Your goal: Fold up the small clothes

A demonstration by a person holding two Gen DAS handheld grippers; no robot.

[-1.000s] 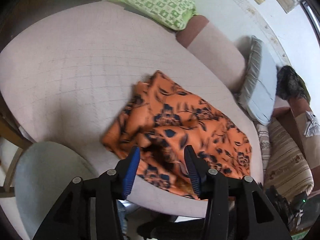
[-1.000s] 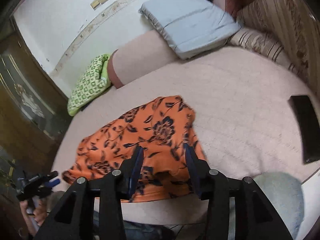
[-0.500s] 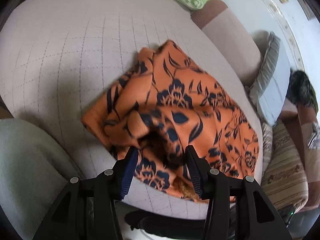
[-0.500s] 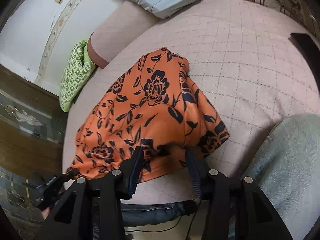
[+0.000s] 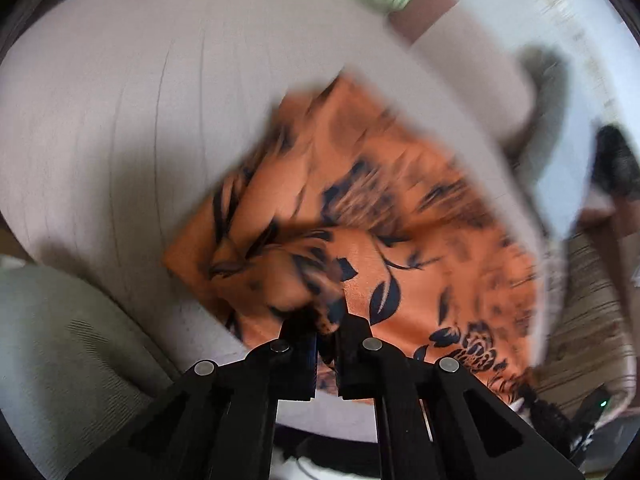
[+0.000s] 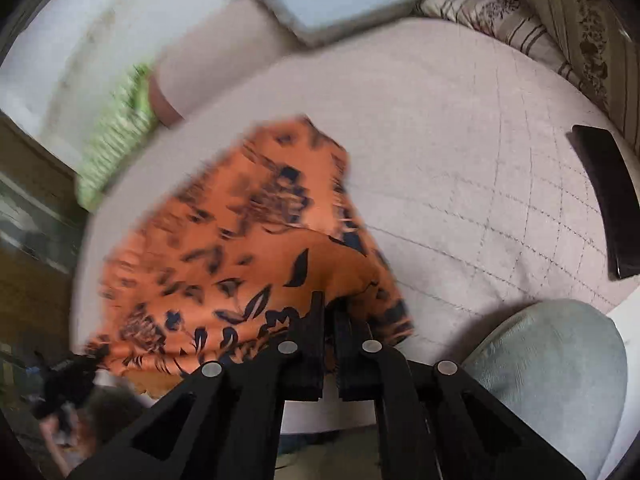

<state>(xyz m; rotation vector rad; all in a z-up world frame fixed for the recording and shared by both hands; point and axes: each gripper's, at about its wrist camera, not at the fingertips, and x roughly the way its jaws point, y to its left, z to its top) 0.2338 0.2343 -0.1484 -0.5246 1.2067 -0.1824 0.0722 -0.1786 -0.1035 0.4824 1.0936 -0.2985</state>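
On pink bed (image 6: 460, 128), orange floral garment (image 5: 400, 216), left gripper (image 5: 327, 316) & right gripper (image 6: 329, 312) jaws both pinching its near edge.

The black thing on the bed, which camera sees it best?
The right wrist view. The flat black thing lies in full sight there, at the right edge of the pink bed, away from the orange cloth. The left wrist view does not show it at all.
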